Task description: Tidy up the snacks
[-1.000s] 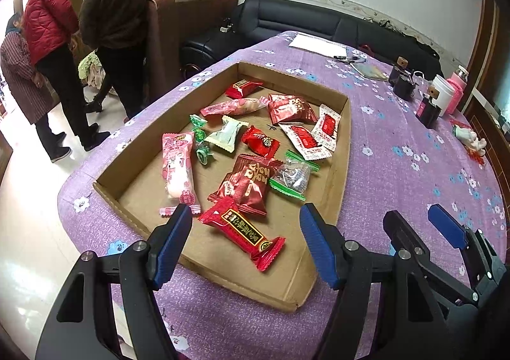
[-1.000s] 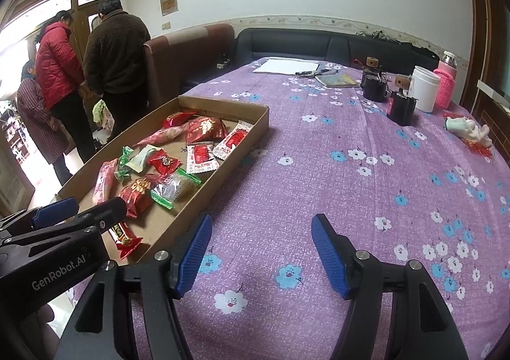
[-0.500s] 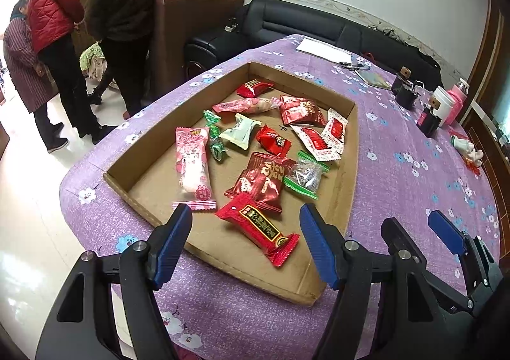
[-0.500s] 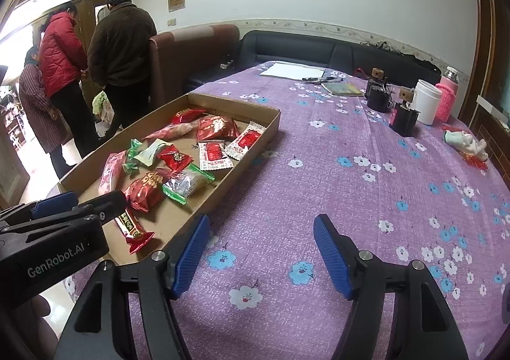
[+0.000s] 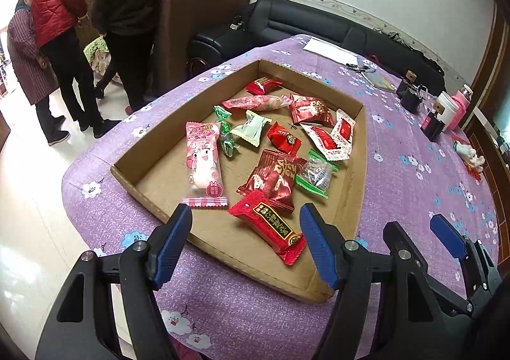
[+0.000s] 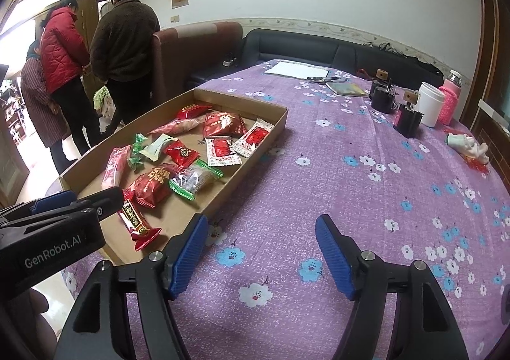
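The left gripper (image 5: 245, 242) has eased back and up since a second ago — the cardboard tray (image 5: 358, 149) now sits farther out ahead of it and more purple tablecloth (image 6: 366, 200) shows beneath the fingers. Its jaws stand wide, nothing between them, and the red bar snack (image 5: 269, 226) lies just beyond the blue pads inside the tray's near end. The right gripper (image 6: 261, 251) has shifted only a little; it hangs wide apart and empty over bare cloth, just beside the tray's right wall.

The snacks stay where they were: pink packet (image 5: 204, 162) on the left, dark red pouch (image 5: 274, 175) in the middle, green-edged clear packet (image 5: 315, 173) beside it, two white-and-red sachets (image 5: 334, 137) behind.

In the right view the left gripper's body covers the tray's near-left corner and part of the bar. The print on the wrappers is too small to read.

Farther off — a white cup (image 6: 430, 103), a pink bottle (image 6: 449, 102), black holders (image 6: 382, 97) and papers (image 6: 296, 68) on the table. Three people (image 5: 79, 25) stand by the door, backs turned, well apart from the table.
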A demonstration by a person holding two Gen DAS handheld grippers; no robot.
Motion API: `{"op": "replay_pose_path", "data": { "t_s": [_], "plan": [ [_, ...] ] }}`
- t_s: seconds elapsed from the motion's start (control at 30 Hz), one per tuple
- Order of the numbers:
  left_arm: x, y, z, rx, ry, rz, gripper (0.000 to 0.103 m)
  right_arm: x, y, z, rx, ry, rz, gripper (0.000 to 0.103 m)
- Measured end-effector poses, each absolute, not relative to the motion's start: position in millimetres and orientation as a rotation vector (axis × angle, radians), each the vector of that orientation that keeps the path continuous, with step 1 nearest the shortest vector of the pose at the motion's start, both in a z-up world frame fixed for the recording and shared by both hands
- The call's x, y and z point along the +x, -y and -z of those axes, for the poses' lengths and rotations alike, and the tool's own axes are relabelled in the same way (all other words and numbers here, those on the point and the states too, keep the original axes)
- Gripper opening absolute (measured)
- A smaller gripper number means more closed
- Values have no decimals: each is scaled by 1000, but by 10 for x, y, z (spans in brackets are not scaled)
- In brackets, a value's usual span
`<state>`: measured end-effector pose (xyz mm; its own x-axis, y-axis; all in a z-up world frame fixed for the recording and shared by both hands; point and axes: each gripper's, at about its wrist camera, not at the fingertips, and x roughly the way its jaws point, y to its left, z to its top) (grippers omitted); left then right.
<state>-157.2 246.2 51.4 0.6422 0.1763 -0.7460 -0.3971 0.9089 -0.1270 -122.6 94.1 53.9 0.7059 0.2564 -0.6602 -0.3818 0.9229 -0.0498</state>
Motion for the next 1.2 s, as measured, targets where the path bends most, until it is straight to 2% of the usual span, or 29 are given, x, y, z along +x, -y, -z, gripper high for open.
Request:
{"op": "replay_pose_path", "data": {
  "t_s": [0.9, 1.1, 1.2],
  "plan": [
    [-1547, -2404, -494, -284, -813, -355, 70, -1177, -834, -515, -154, -708, -345, 73],
    [-1634, -2397, -619, -233, -723, -450, 70, -1179, -812, -532, -140, -696, -346, 73],
    [-1768, -2367, -773, -181, -609, -561, 70, -1191, -806, -547, -139, -684, -348, 73]
  ]
}}
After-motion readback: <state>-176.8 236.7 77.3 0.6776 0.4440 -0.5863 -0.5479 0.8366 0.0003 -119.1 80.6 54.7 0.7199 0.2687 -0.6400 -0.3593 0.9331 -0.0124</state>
